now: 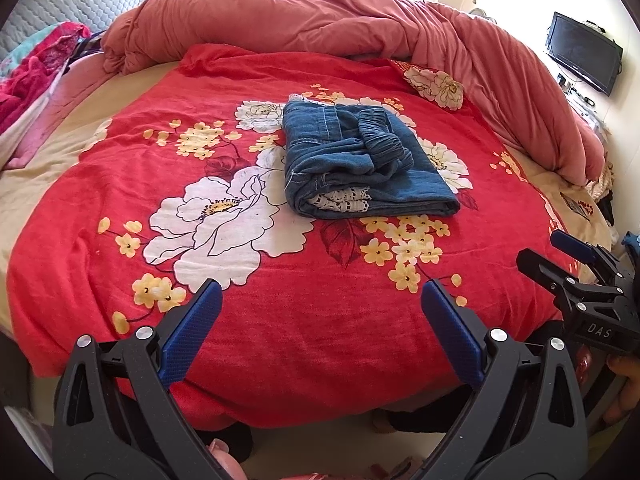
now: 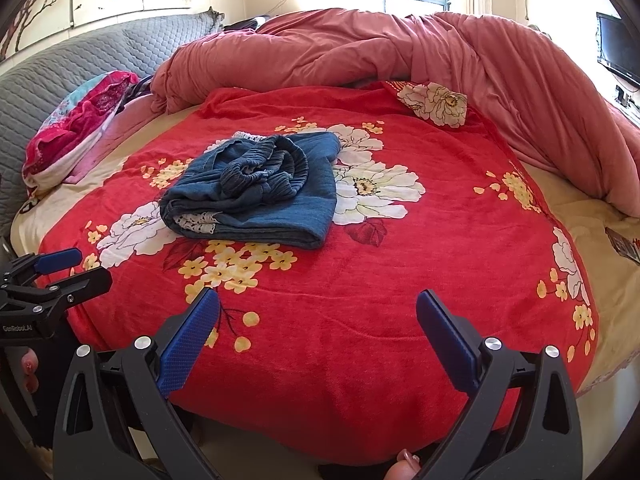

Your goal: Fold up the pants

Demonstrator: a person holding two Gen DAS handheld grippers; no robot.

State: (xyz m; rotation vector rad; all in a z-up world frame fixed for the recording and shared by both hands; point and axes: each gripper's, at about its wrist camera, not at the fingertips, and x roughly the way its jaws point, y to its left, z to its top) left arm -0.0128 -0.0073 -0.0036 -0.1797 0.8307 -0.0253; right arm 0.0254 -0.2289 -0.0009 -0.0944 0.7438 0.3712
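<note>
Blue denim pants lie folded into a compact stack on the red floral blanket, with the elastic waistband bunched on top and white lace trim showing at the near fold. They also show in the right wrist view. My left gripper is open and empty, held back over the blanket's near edge, well short of the pants. My right gripper is open and empty, also back at the near edge. Each gripper shows at the side of the other's view, the right one and the left one.
A bunched pink duvet runs along the far and right sides of the bed. A grey quilted headboard and a pile of pink clothing stand at the left. A TV hangs on the right wall.
</note>
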